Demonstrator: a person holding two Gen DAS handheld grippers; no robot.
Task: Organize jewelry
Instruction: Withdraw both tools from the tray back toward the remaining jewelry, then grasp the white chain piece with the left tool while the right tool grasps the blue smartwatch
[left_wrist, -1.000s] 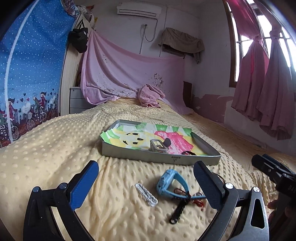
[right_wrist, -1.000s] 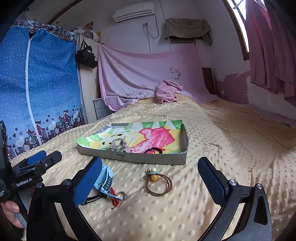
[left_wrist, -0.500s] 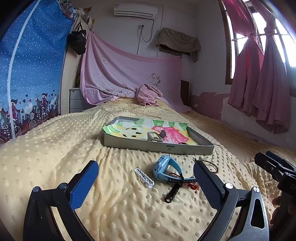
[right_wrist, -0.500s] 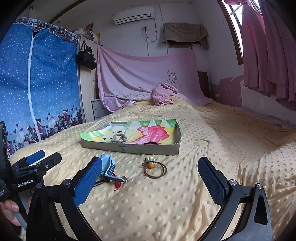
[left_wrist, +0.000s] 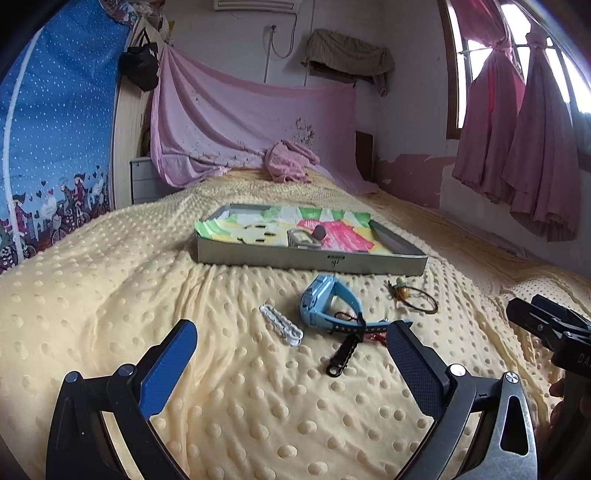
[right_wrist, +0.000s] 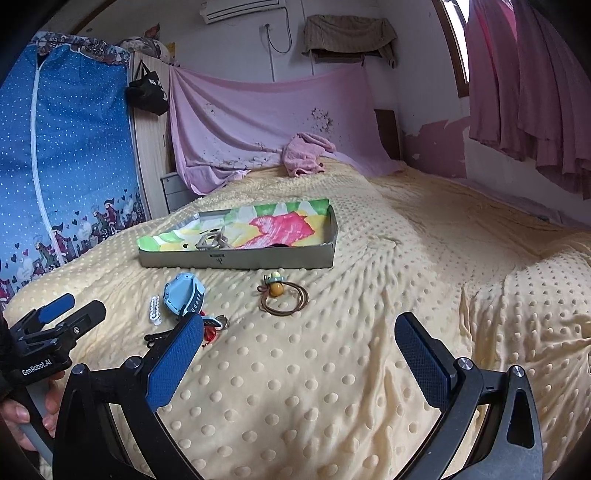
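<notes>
A grey tray (left_wrist: 310, 260) (right_wrist: 236, 259) with a bright paper lining sits mid-bed and holds a silver watch (left_wrist: 303, 239) (right_wrist: 211, 240). In front of it on the yellow blanket lie a blue watch (left_wrist: 325, 306) (right_wrist: 183, 297), a white beaded piece (left_wrist: 281, 325) (right_wrist: 153, 310), a black strap (left_wrist: 341, 354), a red cord, and a brown cord with an amber bead (left_wrist: 413, 297) (right_wrist: 282, 299). My left gripper (left_wrist: 291, 363) is open and empty, just short of the white piece and the blue watch. My right gripper (right_wrist: 299, 362) is open and empty, short of the brown cord.
A pink crumpled cloth (left_wrist: 290, 162) lies at the bed's head under a hung pink sheet. A blue dotted wardrobe (right_wrist: 66, 166) stands left, pink curtains (left_wrist: 517, 140) right. A hand (right_wrist: 22, 417) holds the left gripper's handle. Bare blanket spreads to the right of the tray.
Both grippers have drawn back and levelled out, so the tray and the loose pieces sit farther off. Their jaws stay open and nothing has been picked up.
</notes>
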